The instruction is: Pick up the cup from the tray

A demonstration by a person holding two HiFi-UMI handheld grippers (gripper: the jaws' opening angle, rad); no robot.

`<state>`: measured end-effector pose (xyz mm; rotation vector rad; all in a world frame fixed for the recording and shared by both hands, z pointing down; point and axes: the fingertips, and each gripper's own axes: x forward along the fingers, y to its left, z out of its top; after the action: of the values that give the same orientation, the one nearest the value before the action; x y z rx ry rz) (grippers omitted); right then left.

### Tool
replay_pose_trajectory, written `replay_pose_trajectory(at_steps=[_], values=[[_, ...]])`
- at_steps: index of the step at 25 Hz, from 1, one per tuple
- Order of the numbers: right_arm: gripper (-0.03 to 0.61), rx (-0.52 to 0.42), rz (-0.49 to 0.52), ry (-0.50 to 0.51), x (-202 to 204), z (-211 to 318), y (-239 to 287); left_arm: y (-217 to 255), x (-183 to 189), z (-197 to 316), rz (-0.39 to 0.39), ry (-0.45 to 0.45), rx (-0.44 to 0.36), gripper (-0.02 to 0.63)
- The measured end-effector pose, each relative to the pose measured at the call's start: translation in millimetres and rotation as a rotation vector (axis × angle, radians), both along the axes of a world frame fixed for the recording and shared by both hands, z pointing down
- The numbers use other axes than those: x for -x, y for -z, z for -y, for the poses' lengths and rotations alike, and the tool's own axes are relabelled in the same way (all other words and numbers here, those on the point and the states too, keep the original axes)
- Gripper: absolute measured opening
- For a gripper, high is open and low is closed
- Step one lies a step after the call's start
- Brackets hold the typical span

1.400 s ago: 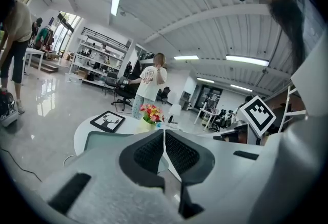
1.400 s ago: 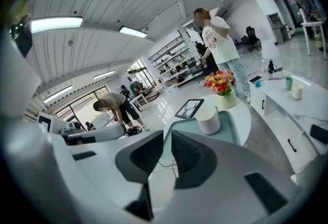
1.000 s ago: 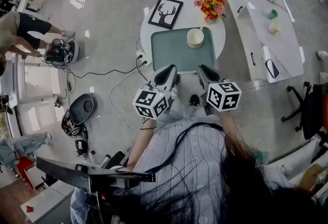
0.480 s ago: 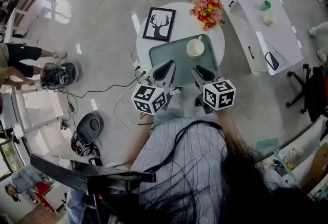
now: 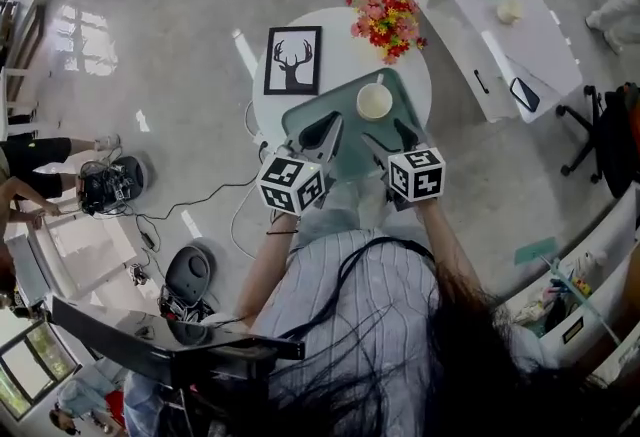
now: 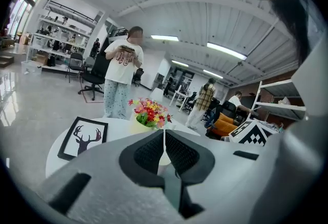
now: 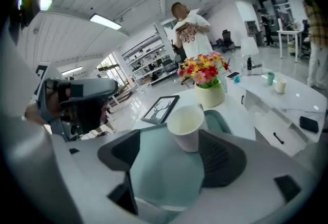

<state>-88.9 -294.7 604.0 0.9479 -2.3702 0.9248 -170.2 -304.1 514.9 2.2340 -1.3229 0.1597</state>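
A cream paper cup (image 5: 375,101) stands upright on the far right part of a teal tray (image 5: 322,115) on a round white table (image 5: 345,50). My right gripper (image 5: 390,135) hovers over the tray's near edge, its jaws opening. In the right gripper view the cup (image 7: 187,125) stands just ahead of the right gripper (image 7: 173,140), close to the right-hand pad (image 7: 221,159); nothing is gripped. My left gripper (image 5: 321,135) is shut and empty over the tray's near left part. In its own view the left gripper (image 6: 164,138) has its pads pressed together.
A framed deer picture (image 5: 293,60) and a pot of flowers (image 5: 385,17) stand on the table behind the tray. A long white table (image 5: 480,0) with small items runs at the right. A person (image 6: 122,77) stands beyond the round table. Cables and gear (image 5: 110,187) lie on the floor at the left.
Both grippers have moved forward over the tray's near edge toward the cup. The right gripper's jaws, shut before, have spread apart. The left gripper stays shut.
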Motion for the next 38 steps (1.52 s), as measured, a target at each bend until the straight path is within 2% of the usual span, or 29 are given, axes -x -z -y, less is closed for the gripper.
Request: replay_pose_trajectory(at_steps=[3,7,10,17,28,38], values=[[0.358,-0.029,0.010,-0.081,-0.3,12.8,-14.5,-7.4,-0.4,7.7,0.007,-0.033,0.017,0.014],[0.394,-0.084,-0.085,-0.093,2.2,22.4,-35.3,-16.7,1.4,14.9,0.015,-0.061,0.035,0.014],[0.405,-0.080,-0.137,-0.100,6.2,27.1,-52.5,-22.9,3.9,18.2,0.018,-0.075,0.047,0.014],[0.411,-0.079,-0.185,-0.153,4.4,46.6,-70.3,-34.2,8.9,16.1,0.022,-0.102,0.073,0.014],[0.422,-0.173,-0.287,-0.076,24.5,66.4,-77.0,-49.8,20.9,17.9,0.031,-0.125,0.107,0.014],[0.422,-0.194,-0.327,-0.064,27.1,74.3,-87.9,-61.0,31.6,7.7,0.037,-0.132,0.143,0.014]])
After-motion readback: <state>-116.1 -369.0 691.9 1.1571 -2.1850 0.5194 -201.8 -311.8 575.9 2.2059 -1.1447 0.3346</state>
